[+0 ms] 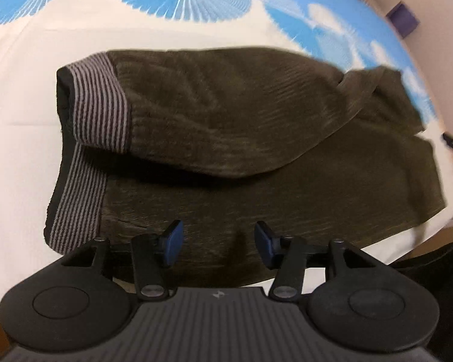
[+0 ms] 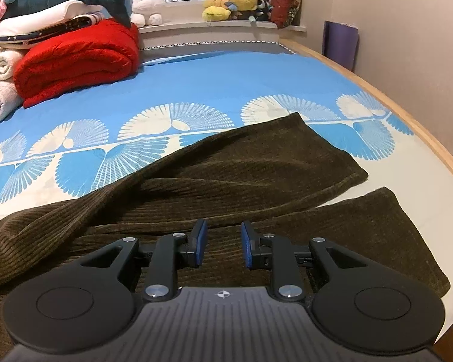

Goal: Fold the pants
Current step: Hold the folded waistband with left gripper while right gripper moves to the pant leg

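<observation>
i am holding my left gripper (image 1: 219, 246) tilted steeply down over the pants (image 1: 226, 138), so i am looking almost straight onto them. its jaws are standing about half open with nothing between them; the blue pads (image 1: 173, 246) are hanging just above the brown corduroy, not pressing on it. beyond my left fingertips the pants are lying folded lengthwise on the bed sheet (image 1: 21, 96), one half laid over the other. the striped waistband (image 1: 101, 105) is lying off to the left of my left fingers, and the leg ends are trailing away to the right.

i am holding my right gripper (image 2: 223, 246) at a shallower slant, looking along the bed. its jaws are showing a narrow gap, and i am gripping nothing; cloth is showing below the gap, but the pads are not closing on it. just ahead of my right fingers the two legs are spreading apart, the upper one running ahead and to the right, the lower one lying to the right of my fingers. far beyond my fingertips, to the left, a red blanket (image 2: 78, 57) is sitting on the sheet.
</observation>
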A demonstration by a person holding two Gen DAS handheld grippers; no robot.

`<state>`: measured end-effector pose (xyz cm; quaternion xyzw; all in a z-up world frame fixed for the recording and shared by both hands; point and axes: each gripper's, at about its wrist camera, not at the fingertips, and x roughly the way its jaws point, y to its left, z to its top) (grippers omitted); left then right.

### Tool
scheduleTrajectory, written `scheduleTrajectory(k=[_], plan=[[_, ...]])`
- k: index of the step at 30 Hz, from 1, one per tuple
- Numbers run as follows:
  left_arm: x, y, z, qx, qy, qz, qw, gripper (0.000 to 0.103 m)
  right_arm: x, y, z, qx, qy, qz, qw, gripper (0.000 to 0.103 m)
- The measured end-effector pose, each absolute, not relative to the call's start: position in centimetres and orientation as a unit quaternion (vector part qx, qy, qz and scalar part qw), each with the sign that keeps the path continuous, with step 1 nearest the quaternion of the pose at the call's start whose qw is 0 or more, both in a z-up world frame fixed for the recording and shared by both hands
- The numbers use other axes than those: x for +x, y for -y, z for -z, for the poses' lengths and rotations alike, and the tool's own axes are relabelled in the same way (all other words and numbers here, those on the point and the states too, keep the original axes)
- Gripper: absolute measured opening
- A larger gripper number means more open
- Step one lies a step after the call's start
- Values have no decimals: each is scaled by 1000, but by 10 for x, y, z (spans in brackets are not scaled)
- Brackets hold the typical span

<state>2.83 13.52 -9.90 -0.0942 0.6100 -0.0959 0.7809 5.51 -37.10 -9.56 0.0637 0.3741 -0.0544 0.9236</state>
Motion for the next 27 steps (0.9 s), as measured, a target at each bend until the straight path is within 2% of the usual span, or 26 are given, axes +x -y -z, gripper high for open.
scheduleTrajectory(k=[5, 8, 16, 20, 21, 24, 26, 27], plan=[[36, -138, 99, -126, -598, 95, 786, 76, 56, 366, 96, 50, -376, 49, 924, 30], [43, -146, 95, -164, -582, 77, 793, 83, 56, 369, 97, 54, -376, 50, 924, 32], [69, -166, 95, -248, -551, -3, 797, 83, 57, 384, 101, 77, -383, 60, 919, 34], [77, -165, 94, -256, -545, -22, 798, 82, 57, 389, 103, 87, -386, 65, 916, 34], [78, -163, 95, -251, -544, -27, 800, 81, 57, 390, 103, 87, -386, 66, 916, 34], [82, -163, 94, -231, -545, -56, 804, 66, 57, 391, 104, 88, -386, 66, 916, 34], [80, -167, 96, -225, -548, -76, 802, 43, 58, 391, 103, 90, -386, 66, 916, 34], [78, -172, 95, -221, -550, -83, 801, 38, 59, 391, 103, 91, -385, 65, 916, 34]])
